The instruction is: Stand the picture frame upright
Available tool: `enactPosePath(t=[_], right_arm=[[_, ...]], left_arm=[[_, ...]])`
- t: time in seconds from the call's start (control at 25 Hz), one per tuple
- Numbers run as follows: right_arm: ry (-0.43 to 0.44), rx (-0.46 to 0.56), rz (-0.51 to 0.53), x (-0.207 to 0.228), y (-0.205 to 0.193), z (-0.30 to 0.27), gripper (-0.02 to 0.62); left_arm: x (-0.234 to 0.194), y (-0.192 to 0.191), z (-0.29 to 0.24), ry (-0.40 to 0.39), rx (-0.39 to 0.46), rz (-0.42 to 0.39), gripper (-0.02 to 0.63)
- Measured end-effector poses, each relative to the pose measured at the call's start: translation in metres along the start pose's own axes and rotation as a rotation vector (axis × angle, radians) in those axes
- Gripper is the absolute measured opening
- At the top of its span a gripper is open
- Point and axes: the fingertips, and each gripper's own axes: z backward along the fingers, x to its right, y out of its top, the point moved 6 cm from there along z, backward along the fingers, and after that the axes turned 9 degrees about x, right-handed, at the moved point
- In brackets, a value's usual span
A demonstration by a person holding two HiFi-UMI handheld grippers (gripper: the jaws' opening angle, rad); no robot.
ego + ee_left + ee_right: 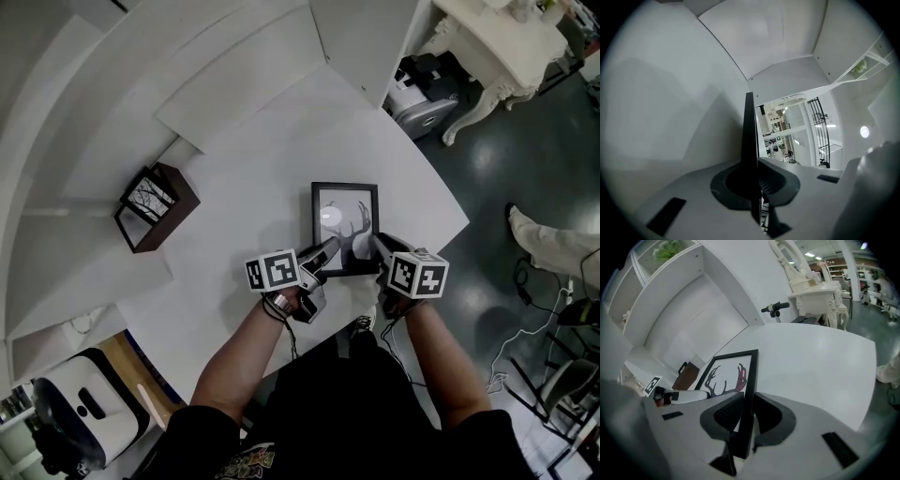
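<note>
A black rectangular picture frame with a print of deer antlers on white sits on the white table, near the table's front edge and right in front of the person. Its long sides run away from the person, and the glass catches a bright glare spot. Whether its near end is raised off the table or rests flat cannot be told from the head view.

The left hand-held gripper is clamped on the frame's lower left corner. In the left gripper view the black edge runs straight between the two dark pads, seen edge-on, and both pads press on it. The right hand-held gripper is closed on the frame's lower right side. In the right gripper view the black rail stands between the pads, with the antler print stretching off to the left of it (the other gripper's marker cube shows at that picture's far left).

The two marker cubes sit just in front of the person's hands, one on either side of the frame's near end.

Well apart to the left, a dark brown box-shaped wooden frame with a print of bare trees stands on the table beside a white step. Beyond the table's far right corner stands a white ornate dressing table on a dark glossy floor.
</note>
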Motion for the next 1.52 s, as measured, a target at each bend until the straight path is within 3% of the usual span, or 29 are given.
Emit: enactPosePath(t=[0.36, 0.6, 0.8, 1.08, 1.24, 1.4, 1.52], right_arm=[[0.023, -0.004, -0.025, 0.001, 0.000, 0.000, 0.064], [0.115, 0.015, -0.049, 0.004, 0.003, 0.006, 0.107], [0.240, 0.048, -0.079, -0.003, 0.012, 0.015, 0.130], [0.371, 0.029, -0.019, -0.026, 0.027, 0.025, 0.130], [0.463, 0.015, -0.018, -0.036, 0.034, 0.032, 0.130], [0.573, -0.009, -0.041, -0.049, 0.039, 0.040, 0.130], [0.649, -0.019, -0.044, -0.056, 0.041, 0.050, 0.120]], left_arm=[[0.003, 0.000, 0.000, -0.065, 0.033, 0.018, 0.015], [0.010, 0.005, 0.004, -0.099, 0.077, 0.027, 0.014], [0.023, 0.009, 0.014, -0.174, 0.102, 0.008, 0.014], [0.040, 0.009, 0.030, -0.253, 0.142, -0.020, 0.014], [0.043, 0.005, 0.045, -0.265, 0.168, 0.021, 0.014], [0.059, 0.006, 0.059, -0.343, 0.196, -0.038, 0.014], [0.066, 0.003, 0.070, -0.357, 0.213, -0.099, 0.014]])
